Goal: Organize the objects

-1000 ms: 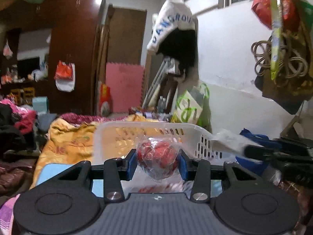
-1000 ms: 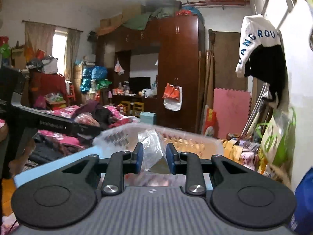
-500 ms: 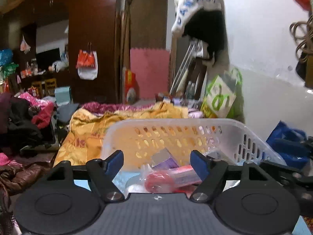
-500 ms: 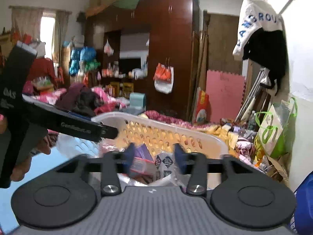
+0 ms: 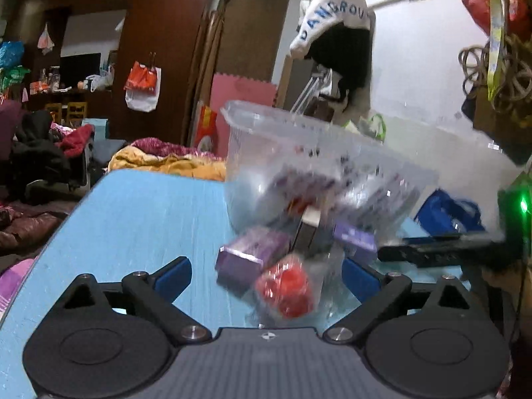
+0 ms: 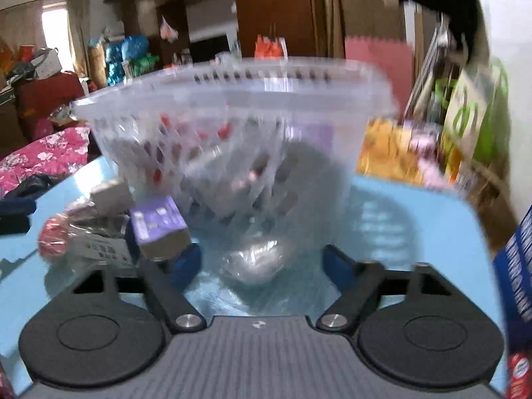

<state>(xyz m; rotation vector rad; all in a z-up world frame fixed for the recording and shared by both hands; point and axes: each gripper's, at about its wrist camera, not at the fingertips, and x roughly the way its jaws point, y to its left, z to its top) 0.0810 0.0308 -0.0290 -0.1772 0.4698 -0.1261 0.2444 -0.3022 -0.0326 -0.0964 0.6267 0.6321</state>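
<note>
Left wrist view shows a slotted white plastic basket standing on a light blue table at about 1 o'clock from the left gripper, blurred, with boxes showing dimly through its wall. Just below the basket, at 12 o'clock between the spread pads, lie a purple box, a second purple box and a red sweet in clear wrap; whether the red sweet touches either pad is lost in blur, but neither pad visibly presses on it. The left jaws have just been opening and stand wide. At 3 o'clock a black finger of the right gripper reaches in across the table edge.

Right wrist view has the basket at 12 o'clock, close ahead of the right gripper, whose jaws have just been closing a little yet stand apart. Between the pads lies a crumpled clear wrapper on the table, touching neither pad. At 10 o'clock, just beside the left pad, sit a purple box, a red wrapped sweet and a white label.

Beyond the table are a dark wooden wardrobe, a pink foam mat and a white hanging cap.
</note>
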